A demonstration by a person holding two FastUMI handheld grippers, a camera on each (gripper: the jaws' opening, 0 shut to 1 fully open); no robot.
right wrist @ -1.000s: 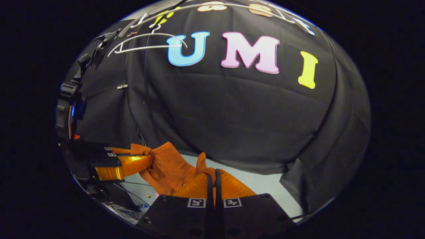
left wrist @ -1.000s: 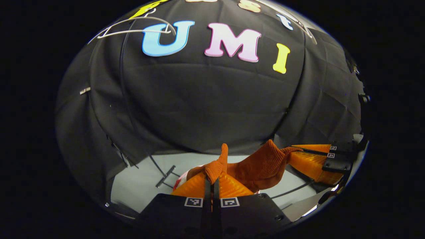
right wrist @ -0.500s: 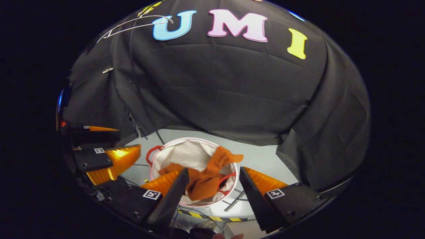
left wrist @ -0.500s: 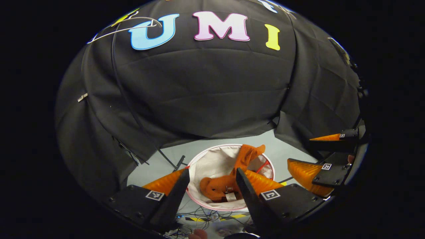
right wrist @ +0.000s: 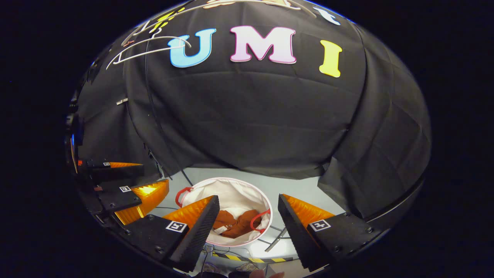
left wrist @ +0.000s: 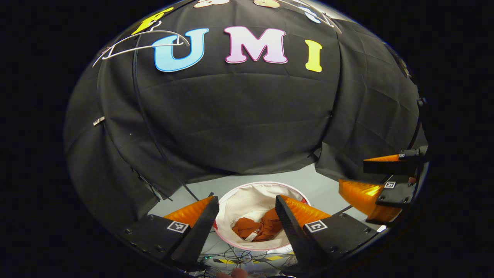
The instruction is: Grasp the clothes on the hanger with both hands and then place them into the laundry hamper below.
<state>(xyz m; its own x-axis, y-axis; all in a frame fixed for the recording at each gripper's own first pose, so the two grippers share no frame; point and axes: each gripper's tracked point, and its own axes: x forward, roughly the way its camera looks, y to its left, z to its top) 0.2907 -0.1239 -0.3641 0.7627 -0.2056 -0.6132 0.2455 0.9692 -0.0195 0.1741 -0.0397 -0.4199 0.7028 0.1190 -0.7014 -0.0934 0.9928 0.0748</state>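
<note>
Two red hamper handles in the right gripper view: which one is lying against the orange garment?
The handle on the hamper's right side, curling inward onto the orange garment. The other handle sits at the left rim, apart from the cloth.

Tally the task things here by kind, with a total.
Orange knitted garment, bunched in the hamper: 1
Round white fabric laundry hamper with red handles: 1
White wire hanger, bare, on the booth wall: 1
Open claws: 2, left claw, right claw
Total: 5

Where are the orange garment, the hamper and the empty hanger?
orange garment [left wrist: 262, 228], left gripper view, crumpled middle.
hamper [right wrist: 235, 184], right gripper view, far inner wall.
hanger [right wrist: 154, 51], right gripper view, lower wire.
</note>
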